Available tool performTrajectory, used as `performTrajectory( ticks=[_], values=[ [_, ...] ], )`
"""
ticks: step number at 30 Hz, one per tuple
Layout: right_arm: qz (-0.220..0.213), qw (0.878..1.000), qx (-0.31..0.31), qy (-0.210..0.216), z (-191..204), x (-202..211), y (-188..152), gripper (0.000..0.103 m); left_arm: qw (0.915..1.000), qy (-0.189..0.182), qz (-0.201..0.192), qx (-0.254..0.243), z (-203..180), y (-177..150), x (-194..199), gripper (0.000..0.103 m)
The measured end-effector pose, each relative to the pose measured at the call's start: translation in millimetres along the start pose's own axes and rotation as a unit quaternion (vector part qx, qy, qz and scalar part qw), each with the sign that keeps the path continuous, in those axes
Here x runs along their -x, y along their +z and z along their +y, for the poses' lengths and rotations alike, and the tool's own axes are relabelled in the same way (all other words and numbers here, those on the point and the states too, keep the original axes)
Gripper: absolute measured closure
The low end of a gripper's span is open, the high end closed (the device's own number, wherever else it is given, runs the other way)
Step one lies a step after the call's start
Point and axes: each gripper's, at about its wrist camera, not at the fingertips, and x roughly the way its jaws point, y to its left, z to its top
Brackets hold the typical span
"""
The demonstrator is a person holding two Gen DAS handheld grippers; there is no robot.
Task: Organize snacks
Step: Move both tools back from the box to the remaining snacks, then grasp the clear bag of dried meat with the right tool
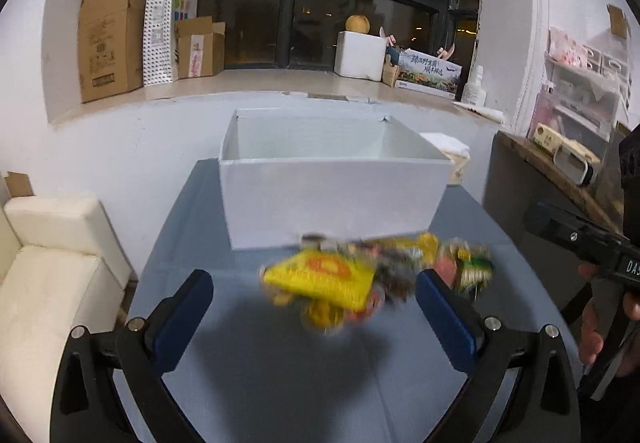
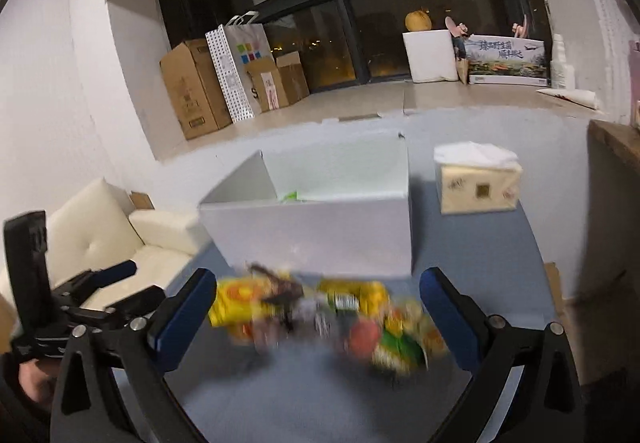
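Snacks lie heaped crosswise before the white box; we hold both grippers' fingers spread, right gripper nearer.

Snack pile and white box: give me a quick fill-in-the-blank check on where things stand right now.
1. The snack pile lies on the blue table directly in ____ of the white box.
2. Both the left tongs and right tongs are ____.
3. Beside the white box stands a ____ box.
4. The big packet facing the left tongs is ____.

Missing words: front; open; tissue; yellow
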Motion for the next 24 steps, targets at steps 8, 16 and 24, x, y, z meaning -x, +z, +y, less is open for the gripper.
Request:
performTrajectory(
  ticks=[8, 16, 24],
  values=[
    [0.069, 0.995, 0.010, 0.065, 5.1, -37.3, -16.4, 0.000, 0.9992, -0.013, 0.020, 0.030, 2.1, -35.9, 39.5, 0.000],
    [0.114, 0.990, 0.023, 0.074, 4.4, -115.3, -0.7, 0.000, 0.9990, 0.000, 0.016, 0.041, 19.4, -39.5, 50.2, 0.000],
    [0.139, 0.985, 0.094, 0.037, 27.2, -154.3, -8.7, 0.023, 0.9983, -0.003, 0.019, 0.054, 32.8, -40.5, 44.6, 0.000]
  ],
)
